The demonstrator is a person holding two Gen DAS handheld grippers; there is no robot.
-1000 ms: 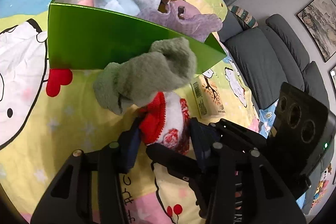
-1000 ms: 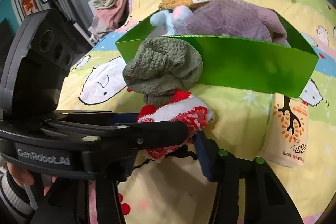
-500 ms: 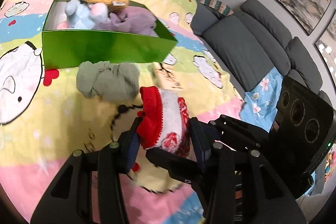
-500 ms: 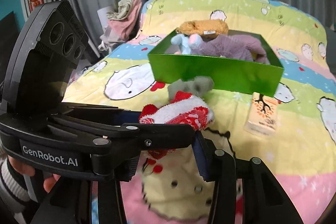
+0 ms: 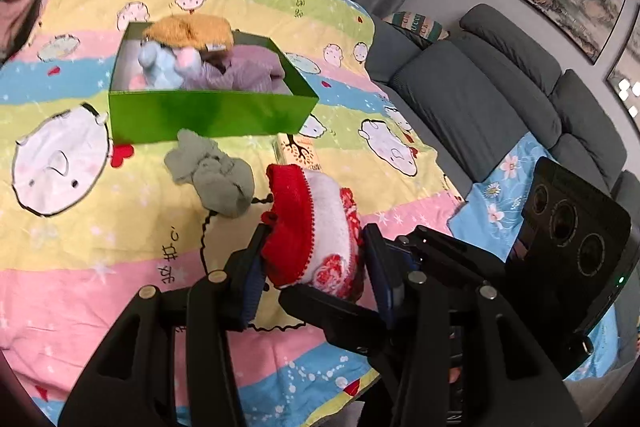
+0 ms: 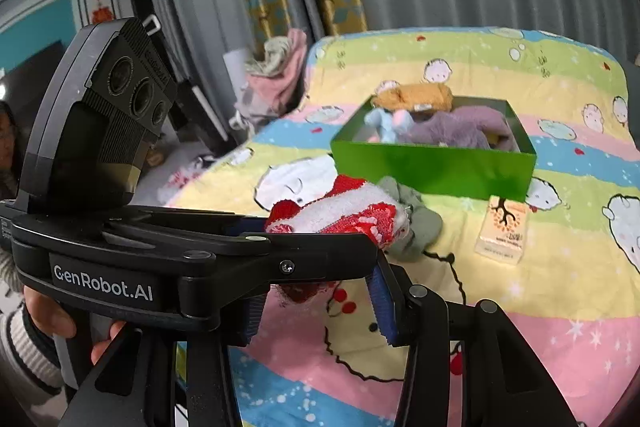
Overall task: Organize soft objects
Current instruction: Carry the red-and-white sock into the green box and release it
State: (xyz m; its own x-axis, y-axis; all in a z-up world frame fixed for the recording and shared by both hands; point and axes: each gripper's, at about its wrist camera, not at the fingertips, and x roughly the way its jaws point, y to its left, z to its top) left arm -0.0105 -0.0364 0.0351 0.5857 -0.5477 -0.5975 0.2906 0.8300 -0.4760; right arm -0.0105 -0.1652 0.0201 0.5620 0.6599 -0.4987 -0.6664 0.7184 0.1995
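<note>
My left gripper (image 5: 314, 263) is shut on a red-and-white sock (image 5: 316, 227) and holds it above the blanket; the sock and that gripper (image 6: 316, 227) cross the right wrist view. My right gripper (image 6: 320, 311) is open and empty just below them. A grey-green soft cloth (image 5: 212, 177) lies on the blanket in front of the green box (image 5: 208, 113), also seen in the right wrist view (image 6: 418, 227). The box (image 6: 432, 167) holds an orange, a blue and a purple plush toy.
A small orange-printed packet (image 5: 298, 151) lies right of the grey-green cloth, and shows in the right wrist view (image 6: 502, 227). A grey sofa (image 5: 480, 87) stands right of the bed. A pile of clothes (image 6: 276, 75) sits at the bed's far left corner.
Both grippers have pulled back and up from the box. The sock has come along in the left gripper; the grey-green cloth now lies apart on the blanket.
</note>
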